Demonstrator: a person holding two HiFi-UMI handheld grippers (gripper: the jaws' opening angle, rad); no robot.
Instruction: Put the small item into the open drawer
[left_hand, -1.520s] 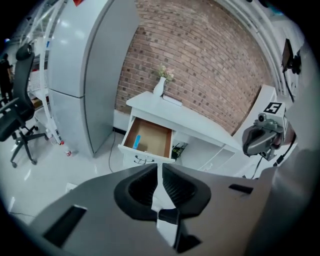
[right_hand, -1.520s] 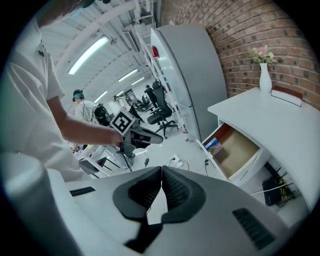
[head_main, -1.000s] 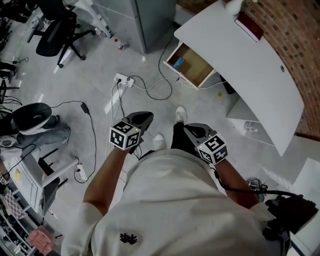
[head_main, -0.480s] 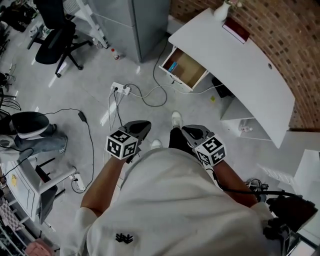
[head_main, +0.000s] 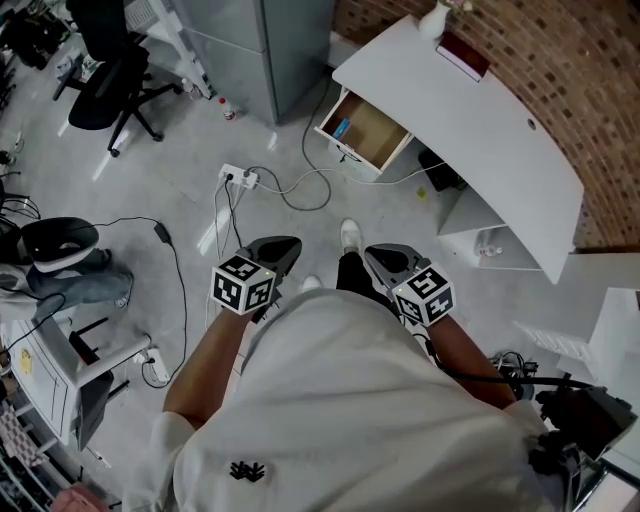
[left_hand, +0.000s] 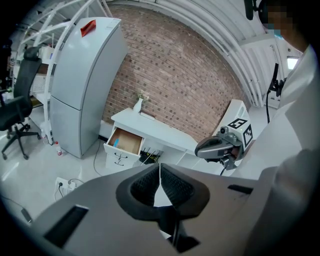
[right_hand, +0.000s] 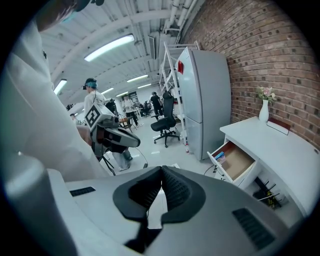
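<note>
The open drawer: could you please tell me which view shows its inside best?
The head view: it looks down into the drawer, showing its wooden floor and a blue item at one end. The right gripper view shows it at a slant; the left gripper view shows it smaller, from lower down.

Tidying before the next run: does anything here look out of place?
A power strip and loose cables sprawl across the floor near the open drawer, a likely trip hazard. A small bottle stands on the floor beside the fridge.
</note>
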